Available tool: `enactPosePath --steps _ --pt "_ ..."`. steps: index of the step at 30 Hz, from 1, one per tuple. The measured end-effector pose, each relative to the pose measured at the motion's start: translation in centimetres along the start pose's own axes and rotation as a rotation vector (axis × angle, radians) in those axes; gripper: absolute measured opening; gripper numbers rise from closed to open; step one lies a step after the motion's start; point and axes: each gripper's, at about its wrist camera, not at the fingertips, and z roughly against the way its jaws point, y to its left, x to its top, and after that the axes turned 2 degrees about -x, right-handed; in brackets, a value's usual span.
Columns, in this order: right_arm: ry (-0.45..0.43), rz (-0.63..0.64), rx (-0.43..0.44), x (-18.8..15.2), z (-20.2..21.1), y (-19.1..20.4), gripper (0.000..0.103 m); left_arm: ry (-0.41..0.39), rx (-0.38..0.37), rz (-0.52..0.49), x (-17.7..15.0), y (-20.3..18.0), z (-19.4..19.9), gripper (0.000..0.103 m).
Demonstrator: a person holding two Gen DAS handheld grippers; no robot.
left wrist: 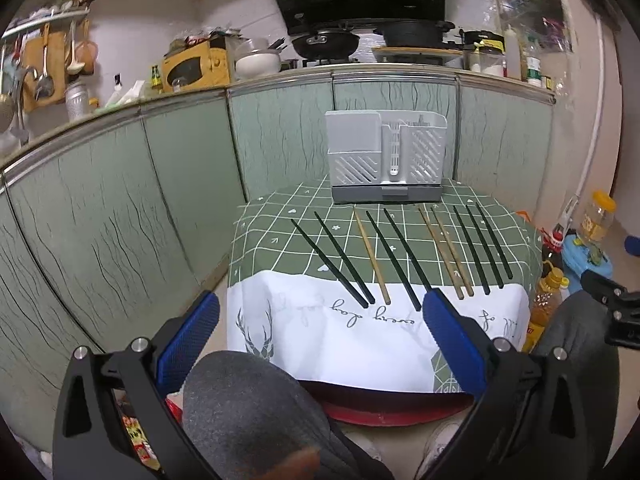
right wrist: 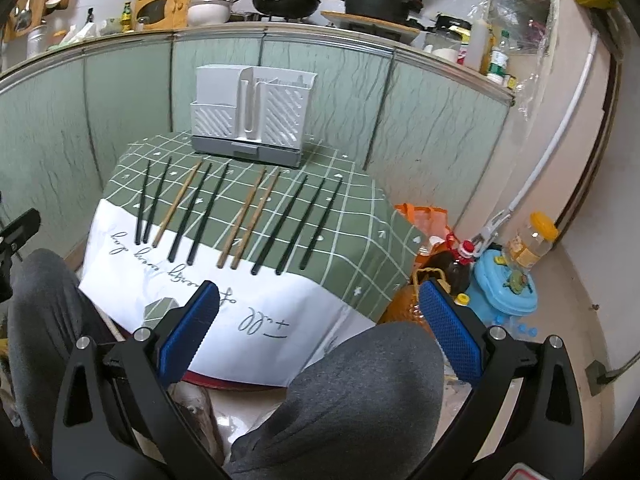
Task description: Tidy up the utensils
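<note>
Left gripper (left wrist: 320,332) spread wide, holding nothing, hovering above a grey-trousered knee (left wrist: 248,408) short of the table's near edge. Right gripper (right wrist: 320,324) also wide apart and holding nothing, above the other knee (right wrist: 360,380), off the table's near right corner. Small table under a green grid tablecloth (left wrist: 280,240) with a white printed band along the near side. Ten chopsticks in a loose row across the cloth, near ends reaching or overlapping the white band: seven black chopsticks (left wrist: 330,262) and three wooden chopsticks, one single (left wrist: 372,256) between black pairs, two side by side (left wrist: 446,252) further right. Three black ones grouped at the far right (right wrist: 298,222). Grey-white utensil holder (left wrist: 386,162) standing upright at the table's far edge, well apart from both grippers, slotted front panels, darker drip base. Contents of compartments not discernible. Green cabinet fronts behind, cluttered counter with a wok (left wrist: 324,42) above. Bottles and a blue plastic container (right wrist: 504,292) on the floor right of the table.
</note>
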Motion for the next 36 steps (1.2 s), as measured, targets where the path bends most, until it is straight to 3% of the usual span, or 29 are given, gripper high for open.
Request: enactPosePath --steps 17,36 --pt "0.006 -0.007 0.041 0.2 -0.3 -0.6 0.096 0.014 0.022 -0.044 -0.2 -0.5 -0.8 0.099" --pt "-0.026 -0.01 0.059 1.2 -1.9 -1.8 0.096 0.047 -0.033 0.006 0.5 0.9 -3.2 0.099"
